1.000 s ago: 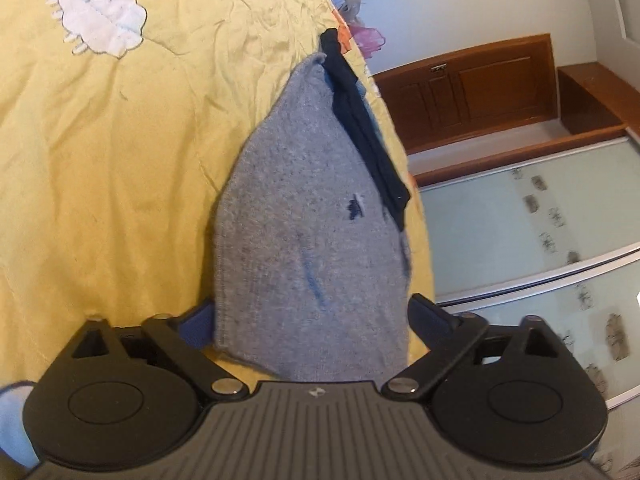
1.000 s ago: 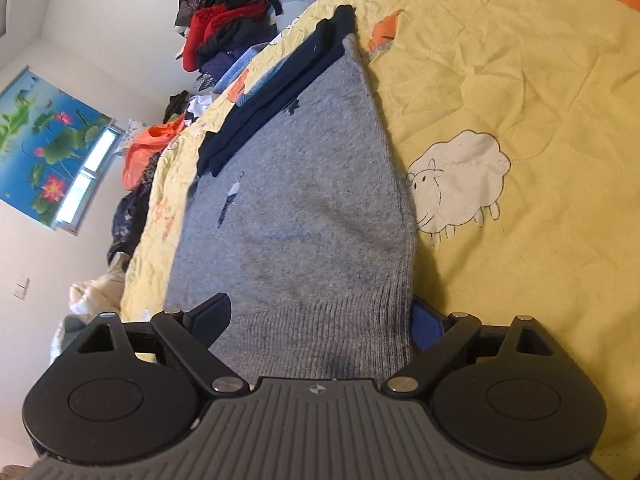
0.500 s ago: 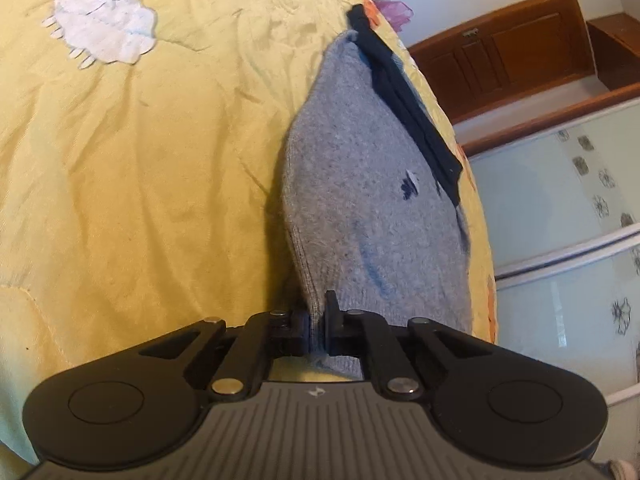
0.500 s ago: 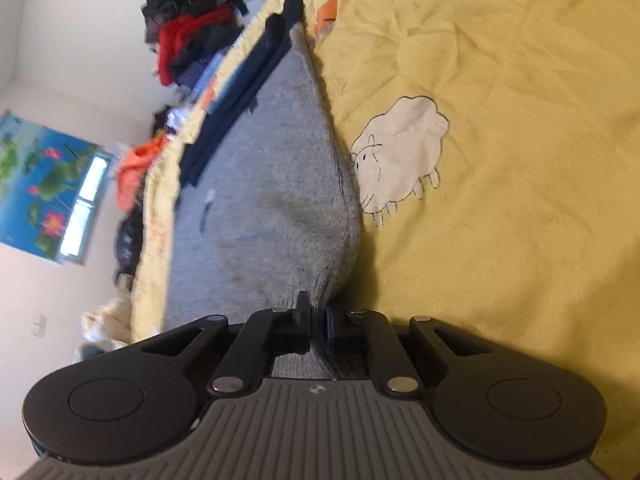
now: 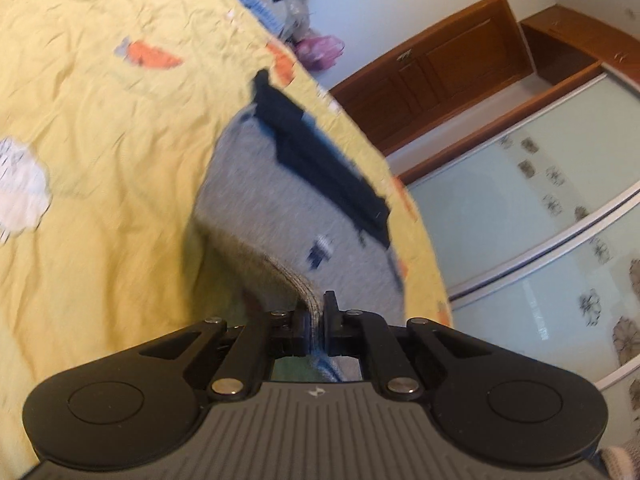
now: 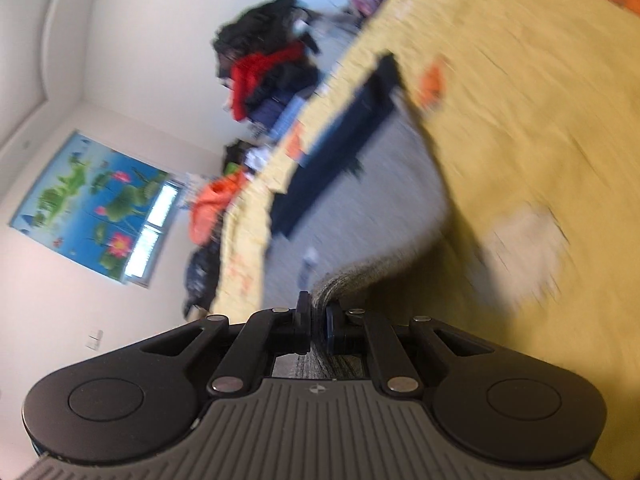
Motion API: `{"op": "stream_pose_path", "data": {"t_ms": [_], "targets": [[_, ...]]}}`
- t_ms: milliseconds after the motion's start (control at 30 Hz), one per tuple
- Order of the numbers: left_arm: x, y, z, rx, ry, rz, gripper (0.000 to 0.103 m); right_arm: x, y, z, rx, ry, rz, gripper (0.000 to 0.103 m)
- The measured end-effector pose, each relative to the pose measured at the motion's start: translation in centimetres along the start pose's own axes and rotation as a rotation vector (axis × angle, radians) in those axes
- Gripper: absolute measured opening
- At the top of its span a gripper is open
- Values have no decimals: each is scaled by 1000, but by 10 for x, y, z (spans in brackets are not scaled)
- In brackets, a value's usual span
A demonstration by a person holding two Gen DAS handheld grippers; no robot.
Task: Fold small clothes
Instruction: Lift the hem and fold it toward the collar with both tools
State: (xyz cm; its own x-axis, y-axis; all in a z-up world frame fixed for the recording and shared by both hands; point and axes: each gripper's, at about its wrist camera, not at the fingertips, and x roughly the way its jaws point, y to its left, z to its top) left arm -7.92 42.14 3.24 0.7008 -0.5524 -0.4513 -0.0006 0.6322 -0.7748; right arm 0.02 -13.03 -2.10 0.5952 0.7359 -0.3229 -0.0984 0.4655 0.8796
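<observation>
Your left gripper (image 5: 315, 326) and right gripper (image 6: 318, 322) each pinch the gray sweater's (image 5: 280, 216) near hem tight, lifting it off the yellow bedspread (image 5: 100, 120); a clothes pile (image 6: 268, 76) sits far beyond.

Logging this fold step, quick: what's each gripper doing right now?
Left gripper: closed on the grey sweater hem.
Right gripper: closed on the same hem.
</observation>
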Motion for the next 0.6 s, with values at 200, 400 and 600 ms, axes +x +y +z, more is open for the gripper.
{"op": "stream_pose_path", "data": {"t_ms": [200, 400, 600], "targets": [[25, -17, 63, -26, -109, -104, 5, 29, 9, 75, 15, -109, 113, 14], [87, -20, 142, -20, -154, -92, 5, 90, -13, 163, 85, -153, 127, 14], [163, -10, 209, -22, -147, -51, 5, 160, -46, 237, 142, -163, 105, 13]]}}
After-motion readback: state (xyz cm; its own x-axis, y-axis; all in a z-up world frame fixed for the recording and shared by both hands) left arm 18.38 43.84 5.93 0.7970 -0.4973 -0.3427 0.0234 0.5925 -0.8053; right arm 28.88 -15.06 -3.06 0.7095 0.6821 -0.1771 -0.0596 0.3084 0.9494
